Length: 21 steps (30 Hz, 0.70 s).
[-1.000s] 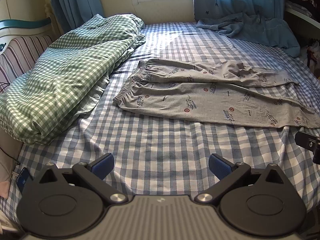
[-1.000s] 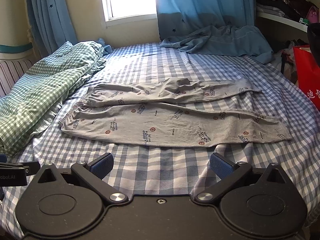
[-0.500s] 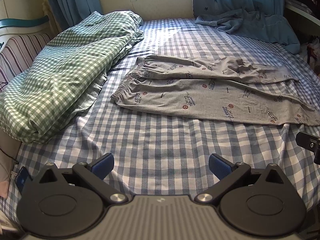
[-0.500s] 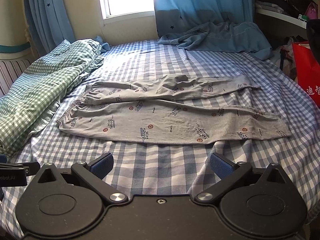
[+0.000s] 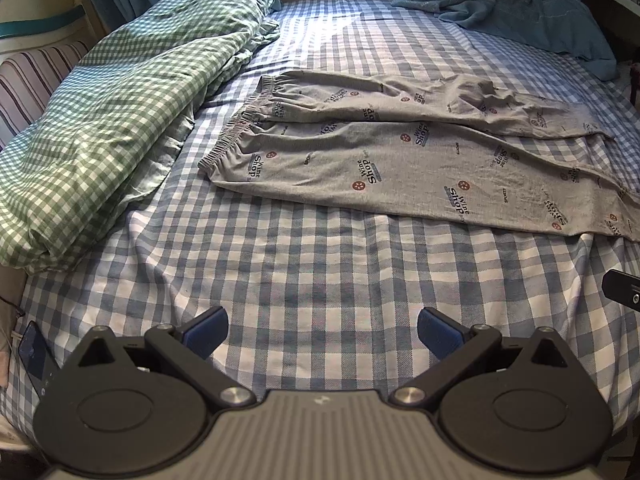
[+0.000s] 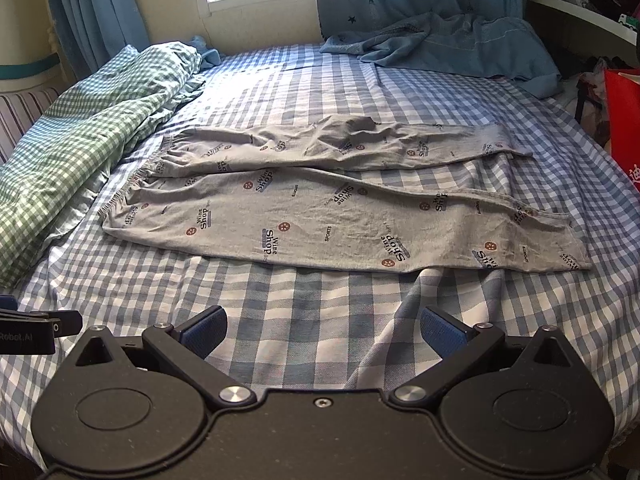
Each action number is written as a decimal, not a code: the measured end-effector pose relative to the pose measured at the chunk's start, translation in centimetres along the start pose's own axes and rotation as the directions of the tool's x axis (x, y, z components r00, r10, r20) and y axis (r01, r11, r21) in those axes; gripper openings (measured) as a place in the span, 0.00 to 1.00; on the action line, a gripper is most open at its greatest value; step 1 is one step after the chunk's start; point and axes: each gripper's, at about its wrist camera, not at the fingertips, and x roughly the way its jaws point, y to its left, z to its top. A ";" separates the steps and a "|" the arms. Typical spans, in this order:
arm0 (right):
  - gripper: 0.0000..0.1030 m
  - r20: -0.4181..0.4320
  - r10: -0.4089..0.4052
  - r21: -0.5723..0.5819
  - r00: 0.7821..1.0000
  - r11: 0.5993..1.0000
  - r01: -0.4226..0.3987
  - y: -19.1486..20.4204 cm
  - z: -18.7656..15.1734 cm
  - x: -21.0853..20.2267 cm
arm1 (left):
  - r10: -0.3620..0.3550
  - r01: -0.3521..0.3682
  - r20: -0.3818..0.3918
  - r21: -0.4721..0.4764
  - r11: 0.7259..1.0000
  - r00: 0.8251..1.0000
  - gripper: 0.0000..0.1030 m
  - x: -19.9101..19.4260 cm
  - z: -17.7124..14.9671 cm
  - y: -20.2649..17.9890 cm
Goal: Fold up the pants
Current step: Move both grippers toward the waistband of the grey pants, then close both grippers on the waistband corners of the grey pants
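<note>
Grey printed pants (image 5: 400, 156) lie spread flat across the blue checked bed, waistband to the left, two legs running to the right. They also show in the right wrist view (image 6: 340, 216), with the leg cuffs at the right. My left gripper (image 5: 322, 330) is open and empty, above the bed's near edge, short of the waistband end. My right gripper (image 6: 322, 330) is open and empty, above the near edge, short of the near leg.
A green checked duvet (image 5: 112, 112) is heaped on the left of the bed. Blue cloth (image 6: 448, 48) lies at the far side under the curtains. A red bag (image 6: 624, 120) stands at the right. A dark phone (image 5: 36, 354) lies at the near left edge.
Both grippers have moved forward toward the pants, which appear larger and nearer. Both stay open. The pants have not moved.
</note>
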 end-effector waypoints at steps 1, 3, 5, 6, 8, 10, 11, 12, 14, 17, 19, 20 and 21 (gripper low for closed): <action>1.00 -0.017 0.010 -0.005 1.000 1.000 -0.010 -0.4 0.4 0.7 | 0.009 -0.009 -0.012 0.002 1.000 1.000 1.00 0.6 0.5 -0.4; 1.00 -0.041 0.029 -0.006 0.999 1.000 -0.029 -1.3 1.2 2.1 | 0.024 -0.024 -0.033 0.001 1.000 0.999 1.00 1.5 1.6 -1.3; 1.00 -0.060 0.052 -0.002 0.997 0.999 -0.052 -2.0 2.1 3.5 | 0.031 -0.032 -0.050 -0.015 0.999 0.998 1.00 2.5 3.0 -1.9; 1.00 -0.065 0.068 -0.003 0.996 0.998 -0.068 -2.5 2.6 4.3 | 0.028 -0.030 -0.065 -0.029 0.999 0.997 1.00 3.0 3.7 -2.2; 1.00 -0.085 0.089 -0.012 0.992 0.996 -0.091 -3.0 3.6 5.7 | 0.014 -0.018 -0.091 -0.050 0.999 0.996 1.00 3.9 5.2 -2.7; 1.00 -0.086 0.080 -0.028 0.993 0.996 -0.083 -3.5 4.9 6.9 | 0.013 -0.018 -0.085 -0.059 0.998 0.996 1.00 4.4 7.0 -3.0; 1.00 -0.075 0.073 -0.040 0.995 0.996 -0.076 -3.6 5.7 7.4 | 0.013 -0.017 -0.075 -0.058 0.998 0.997 1.00 4.6 8.0 -2.9; 1.00 -0.060 0.069 -0.053 0.996 0.996 -0.072 -4.0 6.6 8.0 | 0.012 -0.015 -0.066 -0.051 0.999 0.998 1.00 5.1 9.3 -2.8; 1.00 -0.028 0.064 -0.070 0.998 0.995 -0.066 -4.8 8.6 9.2 | 0.017 -0.019 -0.056 -0.030 0.999 0.998 1.00 6.4 11.7 -2.6; 1.00 0.006 0.068 -0.090 0.998 0.994 -0.067 -6.5 12.6 12.0 | 0.034 -0.034 -0.031 0.006 0.999 0.999 1.00 8.8 16.2 -1.9; 1.00 0.018 0.070 -0.109 0.997 0.992 -0.068 -7.3 15.2 13.9 | 0.041 -0.042 0.006 0.025 0.999 0.999 1.00 10.6 19.5 -1.3; 1.00 0.018 0.074 -0.119 0.997 0.990 -0.072 -7.7 16.4 14.9 | 0.044 -0.045 0.024 0.034 0.998 0.999 1.00 11.6 21.2 -1.0; 1.00 0.014 0.082 -0.130 0.997 0.988 -0.079 -8.0 17.8 16.2 | 0.044 -0.045 0.037 0.042 0.998 0.998 1.00 12.4 22.6 -0.7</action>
